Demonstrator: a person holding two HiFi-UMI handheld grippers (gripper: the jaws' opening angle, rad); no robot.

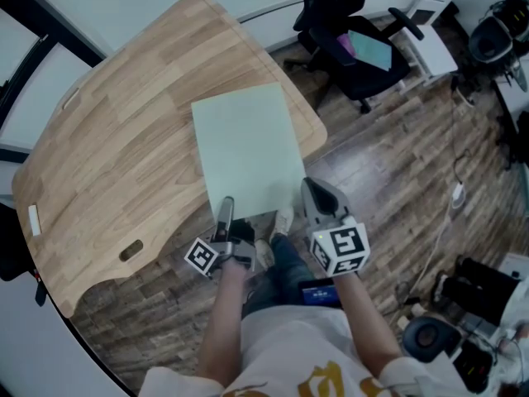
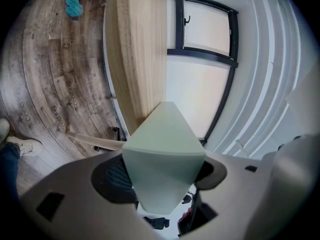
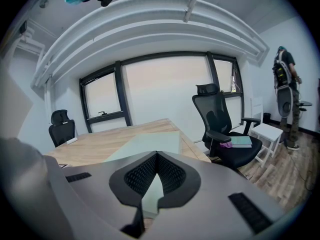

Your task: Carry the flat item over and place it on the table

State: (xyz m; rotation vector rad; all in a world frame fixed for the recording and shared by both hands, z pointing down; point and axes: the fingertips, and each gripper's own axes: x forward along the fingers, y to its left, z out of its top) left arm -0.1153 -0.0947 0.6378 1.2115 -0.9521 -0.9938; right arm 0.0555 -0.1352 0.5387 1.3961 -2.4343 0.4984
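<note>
The pale green flat rectangular sheet (image 1: 248, 151) lies on the light wooden table (image 1: 124, 155), its 6 o'clock edge reaching just past the table's rim. The left tool (image 1: 225, 215), rolled on its side, is clenched on that edge at 7 o'clock. The right tool (image 1: 314, 193) grasps the same edge at 5 o'clock, jaws nearly together. A black office chair (image 1: 351, 35) stands at 1 o'clock.

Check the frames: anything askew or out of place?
The green sheet is only partly over the table: its near end overhangs the edge, clamped by the left tool and right tool. Nothing looks spilled or damaged.
</note>
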